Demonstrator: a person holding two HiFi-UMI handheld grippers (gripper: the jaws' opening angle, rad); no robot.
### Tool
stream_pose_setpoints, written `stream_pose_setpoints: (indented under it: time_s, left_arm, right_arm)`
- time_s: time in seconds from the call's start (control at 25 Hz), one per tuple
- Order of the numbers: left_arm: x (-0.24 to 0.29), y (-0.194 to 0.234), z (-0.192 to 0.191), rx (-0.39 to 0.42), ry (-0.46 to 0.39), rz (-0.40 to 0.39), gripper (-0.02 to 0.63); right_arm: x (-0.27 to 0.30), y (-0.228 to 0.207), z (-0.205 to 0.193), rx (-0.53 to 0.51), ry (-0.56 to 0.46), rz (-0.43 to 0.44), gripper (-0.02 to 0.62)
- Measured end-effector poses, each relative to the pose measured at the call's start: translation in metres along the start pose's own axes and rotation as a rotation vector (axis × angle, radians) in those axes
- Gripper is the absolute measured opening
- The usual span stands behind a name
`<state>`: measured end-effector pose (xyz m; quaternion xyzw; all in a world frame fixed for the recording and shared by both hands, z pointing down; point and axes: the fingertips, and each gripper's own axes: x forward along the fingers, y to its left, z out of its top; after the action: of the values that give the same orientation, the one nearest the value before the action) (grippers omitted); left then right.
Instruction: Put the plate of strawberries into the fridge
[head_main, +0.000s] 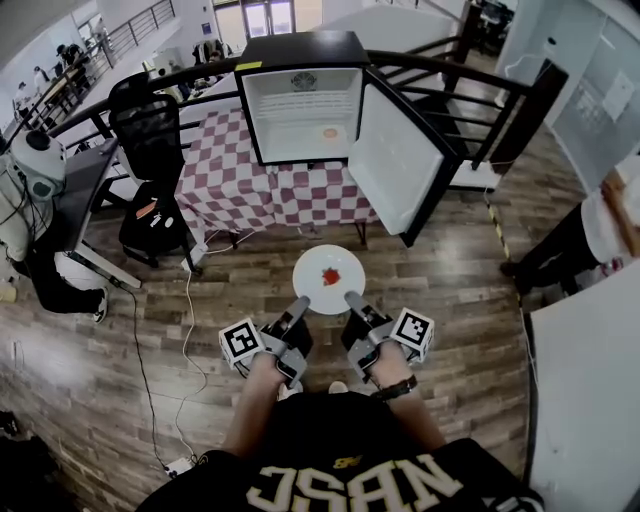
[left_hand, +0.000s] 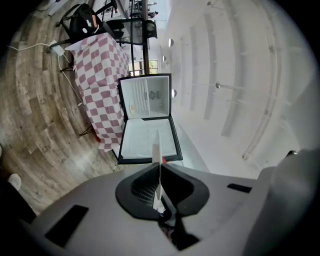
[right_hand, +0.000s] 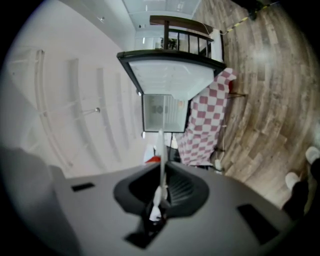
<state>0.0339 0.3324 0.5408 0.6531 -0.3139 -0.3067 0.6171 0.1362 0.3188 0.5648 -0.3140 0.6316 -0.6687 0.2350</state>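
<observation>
A white plate (head_main: 328, 262) with red strawberries (head_main: 330, 276) hangs level over the wood floor, held at its near rim by both grippers. My left gripper (head_main: 300, 303) is shut on the rim's left side, my right gripper (head_main: 350, 297) on its right side. In the left gripper view the plate (left_hand: 156, 150) shows edge-on between the dark pads (left_hand: 145, 187). The right gripper view shows the plate's edge (right_hand: 161, 147) the same way, with a strawberry (right_hand: 154, 160) beside it. Ahead, the black mini fridge (head_main: 300, 100) stands open and white inside, its door (head_main: 395, 160) swung out to the right.
The fridge sits on a table with a red-and-white checked cloth (head_main: 240, 185). A black chair (head_main: 150, 140) and a white robot (head_main: 35, 170) stand at the left. A cable (head_main: 140, 350) runs over the floor. A person (head_main: 600, 225) and a white tabletop (head_main: 585, 400) are at the right.
</observation>
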Motion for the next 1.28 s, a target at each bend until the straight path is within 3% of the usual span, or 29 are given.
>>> stream_pose_setpoints:
  time_s: [0.24, 0.44, 0.68, 0.96, 1.28]
  left_arm:
    - [0.014, 0.005, -0.017, 0.021, -0.012, 0.022, 0.031]
    - [0.016, 0.009, -0.022, 0.002, -0.031, 0.029, 0.031]
    - [0.028, 0.016, -0.001, 0.0, -0.04, 0.022, 0.031]
    - [0.069, 0.034, 0.066, -0.008, -0.013, 0.004, 0.031]
    - [0.123, 0.019, 0.168, 0.004, 0.024, -0.019, 0.031]
  right_arm:
    - [-0.01, -0.007, 0.016, -0.045, 0.004, -0.021, 0.034]
    - [-0.011, -0.013, 0.019, 0.005, 0.032, 0.016, 0.034]
    - [0.011, -0.012, 0.03, -0.038, 0.051, 0.013, 0.035]
    - [0.083, -0.02, 0.061, -0.025, 0.03, 0.01, 0.035]
    - [0.184, 0.013, 0.097, -0.027, -0.011, 0.03, 0.035]
